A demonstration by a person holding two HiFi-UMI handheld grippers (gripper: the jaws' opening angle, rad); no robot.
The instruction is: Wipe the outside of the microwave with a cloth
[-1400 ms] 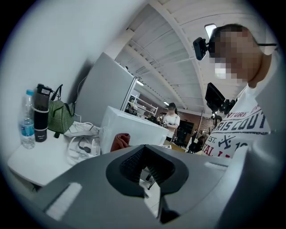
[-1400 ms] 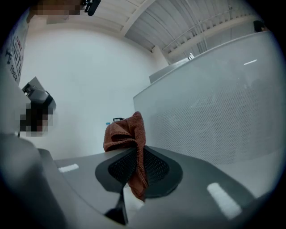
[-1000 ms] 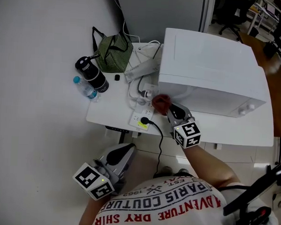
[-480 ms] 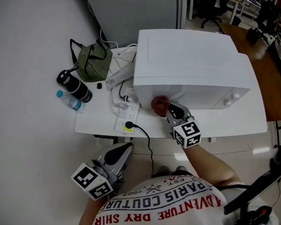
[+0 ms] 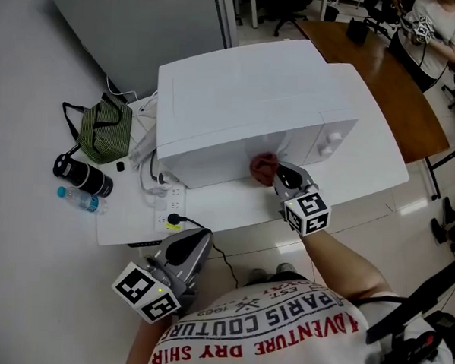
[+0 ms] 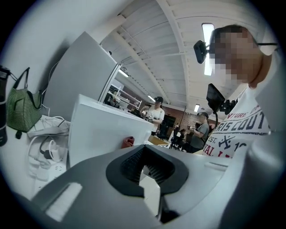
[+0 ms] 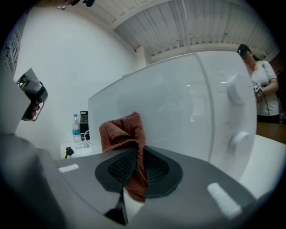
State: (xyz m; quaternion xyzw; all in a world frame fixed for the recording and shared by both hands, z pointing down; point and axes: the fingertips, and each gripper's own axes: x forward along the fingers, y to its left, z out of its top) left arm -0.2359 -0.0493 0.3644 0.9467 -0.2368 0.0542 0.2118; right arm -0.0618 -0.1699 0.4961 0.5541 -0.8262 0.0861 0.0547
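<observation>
The white microwave stands on a white table. My right gripper is shut on a red-brown cloth and holds it against the lower front of the microwave, near the middle. In the right gripper view the cloth bunches up out of the right gripper, with the microwave door and two knobs just beyond. My left gripper hangs low in front of the table, shut and holding nothing. From the left gripper view, the microwave side and the cloth show.
Left of the microwave lie a green striped bag, a black flask, a small water bottle and a power strip with cables. A brown wooden table stands behind at the right. A person sits at the far right.
The right gripper has slid the cloth rightwards along the microwave front, from its left corner toward the middle. The head view has swung, and the left gripper has stayed low.
</observation>
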